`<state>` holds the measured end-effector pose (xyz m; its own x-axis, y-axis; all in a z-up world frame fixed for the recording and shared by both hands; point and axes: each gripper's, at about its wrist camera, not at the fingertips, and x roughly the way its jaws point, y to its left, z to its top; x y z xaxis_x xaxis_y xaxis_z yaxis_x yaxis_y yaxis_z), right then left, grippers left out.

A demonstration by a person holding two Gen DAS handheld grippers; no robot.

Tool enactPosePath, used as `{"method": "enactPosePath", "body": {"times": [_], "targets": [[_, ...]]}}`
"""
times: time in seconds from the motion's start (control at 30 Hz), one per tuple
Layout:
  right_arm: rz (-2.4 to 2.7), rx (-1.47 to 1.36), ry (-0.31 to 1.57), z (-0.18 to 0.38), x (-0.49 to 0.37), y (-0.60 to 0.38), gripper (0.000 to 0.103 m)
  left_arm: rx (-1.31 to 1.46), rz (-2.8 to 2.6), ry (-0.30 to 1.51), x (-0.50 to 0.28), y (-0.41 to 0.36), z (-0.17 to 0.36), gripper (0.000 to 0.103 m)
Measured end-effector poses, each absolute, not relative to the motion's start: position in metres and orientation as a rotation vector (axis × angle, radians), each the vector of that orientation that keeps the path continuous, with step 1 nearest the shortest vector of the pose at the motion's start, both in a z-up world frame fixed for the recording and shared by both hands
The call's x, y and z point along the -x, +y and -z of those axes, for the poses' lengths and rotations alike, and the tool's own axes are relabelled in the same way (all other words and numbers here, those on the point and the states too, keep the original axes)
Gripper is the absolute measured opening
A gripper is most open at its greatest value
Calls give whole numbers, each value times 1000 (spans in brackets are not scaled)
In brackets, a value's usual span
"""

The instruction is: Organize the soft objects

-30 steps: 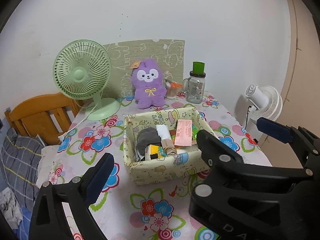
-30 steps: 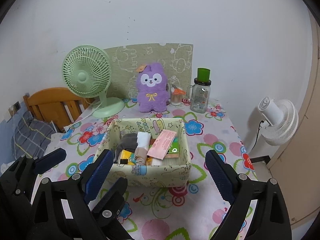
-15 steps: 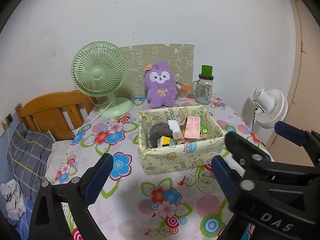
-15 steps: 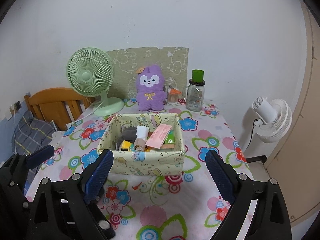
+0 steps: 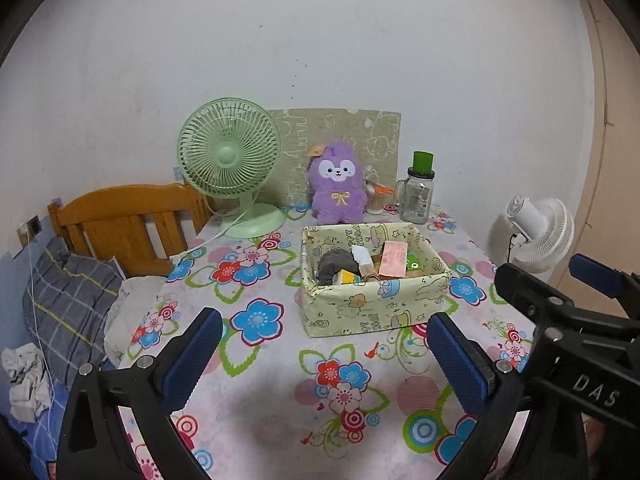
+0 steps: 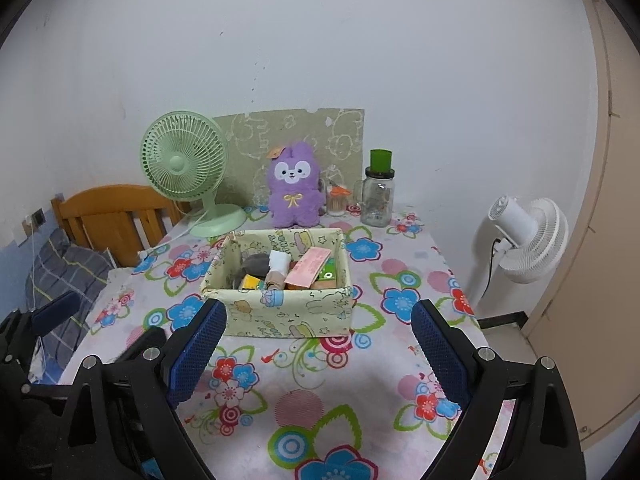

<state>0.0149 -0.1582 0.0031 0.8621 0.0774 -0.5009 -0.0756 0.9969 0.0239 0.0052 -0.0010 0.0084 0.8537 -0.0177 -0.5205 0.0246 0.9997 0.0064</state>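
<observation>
A pale yellow cartoon-print fabric box [image 5: 372,308] [image 6: 280,312] stands on the flowered table and holds a grey cloth [image 5: 336,266] [image 6: 256,265], a white roll [image 6: 279,262], a pink packet [image 5: 394,258] [image 6: 309,271] and other small items. A purple plush toy [image 5: 338,190] [image 6: 295,192] sits upright behind it by the wall. My left gripper [image 5: 320,356] is open and empty above the table in front of the box. My right gripper [image 6: 316,352] is open and empty, to the right of the left one.
A green desk fan [image 5: 230,160] [image 6: 184,162] stands at the back left. A glass jar with a green lid [image 5: 420,194] [image 6: 378,196] stands at the back right. A wooden bed headboard [image 5: 124,224] and grey pillow [image 5: 68,300] lie left of the table. A white floor fan [image 6: 528,236] stands right.
Both grippers have drawn back from the box and toward the table's near edge. The box looks smaller and farther away. Both stay open and empty.
</observation>
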Motion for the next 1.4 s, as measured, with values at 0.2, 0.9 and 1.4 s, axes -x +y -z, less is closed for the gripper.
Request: {"method": "enactPosePath", "body": {"times": [0.2,0.9,1.4], "targets": [[-77,14,505,-9,0,-163,95,-5,8,541,3,5,-10,103],[-40,52,437,-25,28,-178,97,2,14,495,25,7,-36,103],[-42,42,431,-25,34,-183,97,-6,-2,486,32,5,-38,103]]}}
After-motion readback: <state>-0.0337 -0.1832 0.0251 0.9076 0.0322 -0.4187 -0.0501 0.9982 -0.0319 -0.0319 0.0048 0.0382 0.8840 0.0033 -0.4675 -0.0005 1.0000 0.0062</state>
